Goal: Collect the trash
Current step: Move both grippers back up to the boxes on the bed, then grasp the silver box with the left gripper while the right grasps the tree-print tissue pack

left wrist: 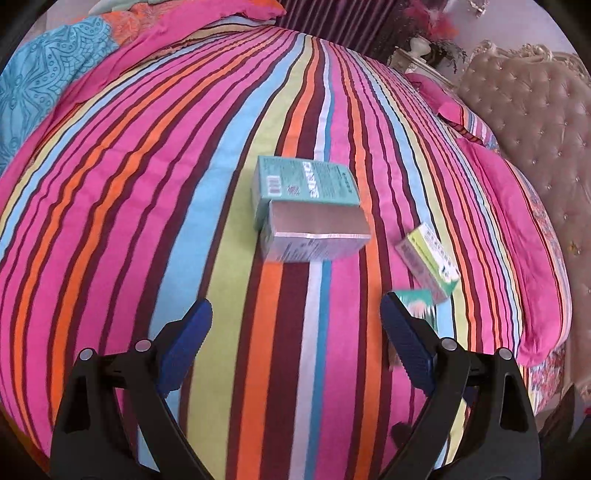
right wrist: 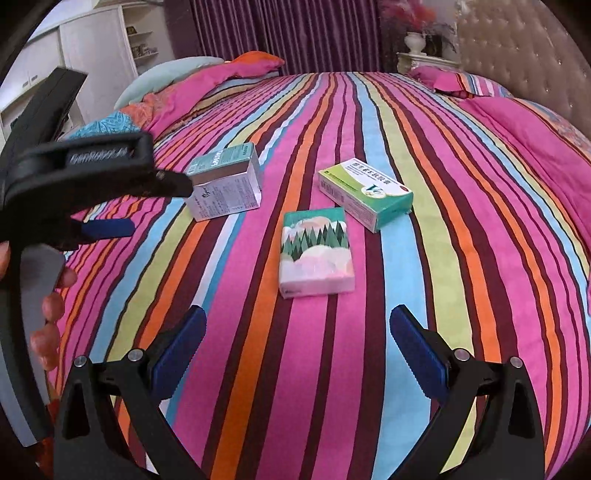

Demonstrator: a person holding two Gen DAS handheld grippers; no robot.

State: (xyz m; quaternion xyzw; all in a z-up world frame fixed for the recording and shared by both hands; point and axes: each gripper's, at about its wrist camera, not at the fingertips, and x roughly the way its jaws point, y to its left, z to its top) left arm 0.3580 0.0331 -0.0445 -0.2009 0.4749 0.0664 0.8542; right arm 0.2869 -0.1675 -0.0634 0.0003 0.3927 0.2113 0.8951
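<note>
Three pieces of trash lie on the striped bedspread (right wrist: 461, 258). The teal and silver carton (left wrist: 310, 214) sits ahead of my left gripper (left wrist: 295, 306), which is open and empty a short way above the bed. To its right lie a green and white medicine box (left wrist: 428, 258) and a tissue pack (left wrist: 417, 301), partly hidden by the right finger. In the right wrist view the tissue pack (right wrist: 316, 253) lies just ahead of my open, empty right gripper (right wrist: 298, 316). The medicine box (right wrist: 365, 194) is behind it, and the carton (right wrist: 225, 184) is close to the left gripper (right wrist: 159, 206).
Pink pillows (right wrist: 236, 70) and a blue patterned cloth (left wrist: 40, 85) are heaped at the far left of the bed. A tufted headboard (left wrist: 535, 122) runs along the right. A nightstand with a vase (right wrist: 415, 44), purple curtains (right wrist: 288, 33) and a white cabinet (right wrist: 92, 48) stand beyond. A hand's fingers (right wrist: 51, 306) grip the left tool.
</note>
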